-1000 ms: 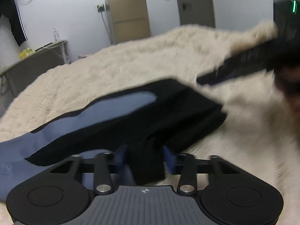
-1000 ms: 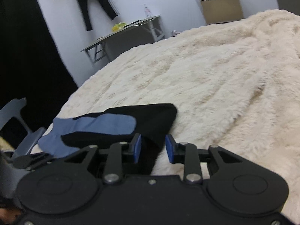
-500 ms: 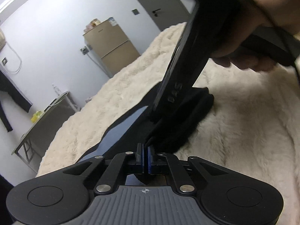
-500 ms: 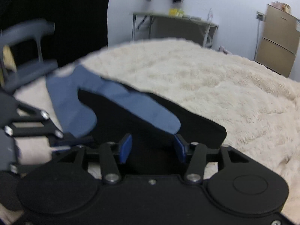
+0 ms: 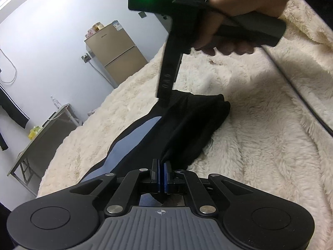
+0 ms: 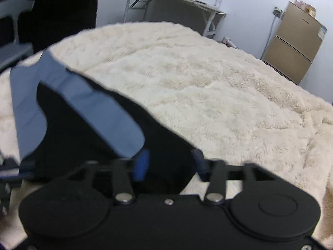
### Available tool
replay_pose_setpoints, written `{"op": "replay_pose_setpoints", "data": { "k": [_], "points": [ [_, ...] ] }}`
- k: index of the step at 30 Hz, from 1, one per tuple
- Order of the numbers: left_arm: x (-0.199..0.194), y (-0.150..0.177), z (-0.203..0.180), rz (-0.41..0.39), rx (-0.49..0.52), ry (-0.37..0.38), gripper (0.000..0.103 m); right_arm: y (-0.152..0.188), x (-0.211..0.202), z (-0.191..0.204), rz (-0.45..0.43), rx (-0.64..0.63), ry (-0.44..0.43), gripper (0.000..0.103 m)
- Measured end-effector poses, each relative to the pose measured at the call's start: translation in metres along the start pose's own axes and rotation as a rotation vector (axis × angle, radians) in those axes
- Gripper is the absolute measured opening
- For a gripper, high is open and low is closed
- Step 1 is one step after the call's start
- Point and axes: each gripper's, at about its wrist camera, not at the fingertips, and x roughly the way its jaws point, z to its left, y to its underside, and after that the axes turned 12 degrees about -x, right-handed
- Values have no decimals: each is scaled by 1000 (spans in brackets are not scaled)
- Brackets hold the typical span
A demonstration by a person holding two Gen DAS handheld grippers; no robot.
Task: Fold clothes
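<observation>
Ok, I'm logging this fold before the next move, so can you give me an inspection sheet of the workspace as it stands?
Surface: cream fluffy blanket, rumpled toward its far edge.
Job's things: one black garment with blue panels, lying on the blanket, one end bunched up.
Clutter: nothing seen on the blanket besides the garment.
Grippers: left gripper shut on a pinch of the garment's black cloth; right gripper jaws opening, cloth between the pads but not pressed; a hand holds its handle.
Cables: a dark cable trails from the right gripper's handle across the blanket.
Surroundings: folding table, tan fridge, dark clothing hung on the wall.
</observation>
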Motion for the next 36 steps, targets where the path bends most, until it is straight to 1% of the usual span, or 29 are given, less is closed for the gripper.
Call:
{"op": "replay_pose_setpoints", "data": {
  "k": [1,2,3,4,7,9,14,15,16,18,19,21,22,23,24,26,29,31,32,33,34,36],
  "points": [
    [-1,0,0,0,-1,1,3,2,9,-10,16,66,-21,58],
    [-1,0,0,-1,-2,3,3,4,18,-19,32,131,-44,54],
    [-2,0,0,-1,-1,6,3,6,25,-26,41,180,-81,23],
    [-4,1,-2,-1,2,10,3,8,31,-31,50,226,-121,8],
    [-5,4,-5,3,18,17,3,11,34,-45,4,318,-138,6],
    [-5,3,-6,5,18,20,2,13,35,-50,-7,362,-139,6],
    [-5,5,-9,11,35,24,3,11,35,-42,-1,306,-71,6],
    [-6,5,-10,13,37,18,3,9,32,-39,6,288,-60,9],
    [-7,5,-11,15,39,13,4,7,28,-37,12,270,-48,15],
    [-6,6,-12,17,46,11,5,7,8,-33,-28,242,-26,20],
    [-5,6,-13,17,54,11,5,7,-5,-31,-58,225,-19,25],
    [-2,5,-12,15,52,12,6,15,-42,-21,-121,145,-26,34],
    [0,4,-12,13,49,12,6,18,-51,-16,-130,106,-26,34],
    [1,4,-11,12,45,12,6,25,-65,-1,-135,28,-19,34],
    [2,3,-10,12,37,12,6,29,-71,9,-130,-13,-14,35],
    [4,2,-8,14,21,10,6,47,-80,42,-94,-164,-32,35],
    [4,3,-8,18,16,7,6,68,-72,70,-39,-279,-33,34],
    [3,3,-8,20,15,7,6,72,-67,76,-36,-284,-40,32],
    [3,3,-7,20,14,8,6,73,-63,77,-33,-269,-28,32],
    [2,3,-7,20,11,9,6,72,-61,76,-31,-257,-29,24],
    [3,3,-6,20,9,10,6,70,-60,75,-28,-246,-32,9],
    [3,2,-4,18,1,8,7,67,-60,74,-28,-235,-34,5]
  ]
}}
